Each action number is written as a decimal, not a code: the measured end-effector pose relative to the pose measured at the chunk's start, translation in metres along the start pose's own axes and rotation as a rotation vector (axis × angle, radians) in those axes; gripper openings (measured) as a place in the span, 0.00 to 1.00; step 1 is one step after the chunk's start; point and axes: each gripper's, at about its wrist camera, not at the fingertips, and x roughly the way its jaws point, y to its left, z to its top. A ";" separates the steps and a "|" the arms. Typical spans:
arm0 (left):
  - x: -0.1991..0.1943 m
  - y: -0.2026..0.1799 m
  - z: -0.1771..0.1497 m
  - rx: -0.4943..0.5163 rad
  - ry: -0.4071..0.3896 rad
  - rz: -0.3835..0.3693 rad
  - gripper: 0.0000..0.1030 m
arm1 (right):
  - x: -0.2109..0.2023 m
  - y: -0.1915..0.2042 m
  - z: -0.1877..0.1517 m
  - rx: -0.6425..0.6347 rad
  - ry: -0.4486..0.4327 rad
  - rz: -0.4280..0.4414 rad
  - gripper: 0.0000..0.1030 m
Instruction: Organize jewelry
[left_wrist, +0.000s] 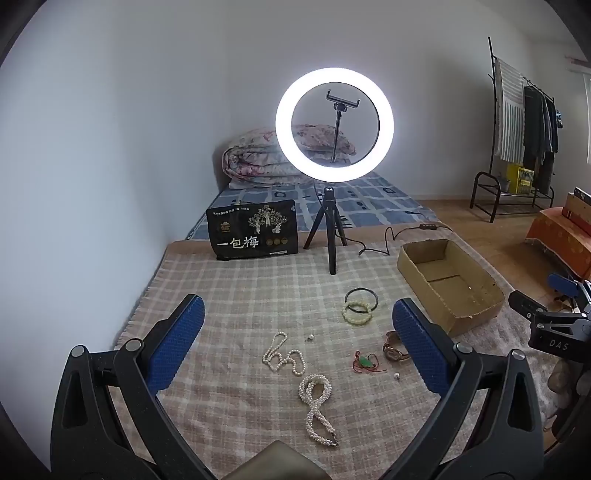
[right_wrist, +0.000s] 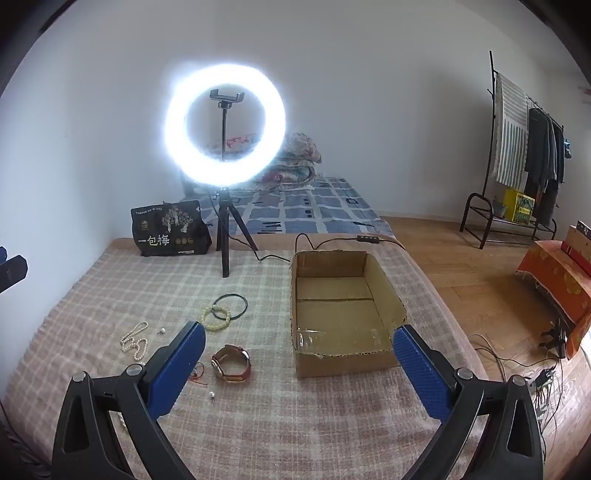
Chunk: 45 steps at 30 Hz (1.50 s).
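Jewelry lies on a checked blanket (left_wrist: 236, 295). In the left wrist view I see a thick pearl necklace (left_wrist: 317, 406), a thin pearl strand (left_wrist: 282, 356), a black bangle (left_wrist: 362, 298), a pale bead bracelet (left_wrist: 357, 312), a green pendant on red cord (left_wrist: 367, 362), a watch (left_wrist: 393, 350) and two loose pearls. My left gripper (left_wrist: 299, 328) is open above them. My right gripper (right_wrist: 299, 349) is open before the open cardboard box (right_wrist: 306, 363); the watch (right_wrist: 232, 363) lies left of it. The box (left_wrist: 410, 273) is empty.
A lit ring light on a tripod (left_wrist: 332, 236) and a black snack bag (left_wrist: 253, 229) stand at the blanket's far edge, with a cable (left_wrist: 388, 240) trailing right. A folded quilt (left_wrist: 255, 158) lies beyond. A clothes rack (right_wrist: 517, 155) and floor cables (right_wrist: 532, 369) are at right.
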 end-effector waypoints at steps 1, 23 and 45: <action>0.001 -0.001 -0.001 0.000 0.000 0.000 1.00 | 0.000 0.000 0.000 0.000 0.000 -0.001 1.00; -0.001 -0.001 0.003 -0.005 0.002 -0.001 1.00 | 0.003 0.003 0.001 0.011 0.010 0.007 1.00; -0.001 0.002 0.004 -0.008 -0.002 -0.005 1.00 | 0.003 0.003 0.001 0.011 0.011 0.008 1.00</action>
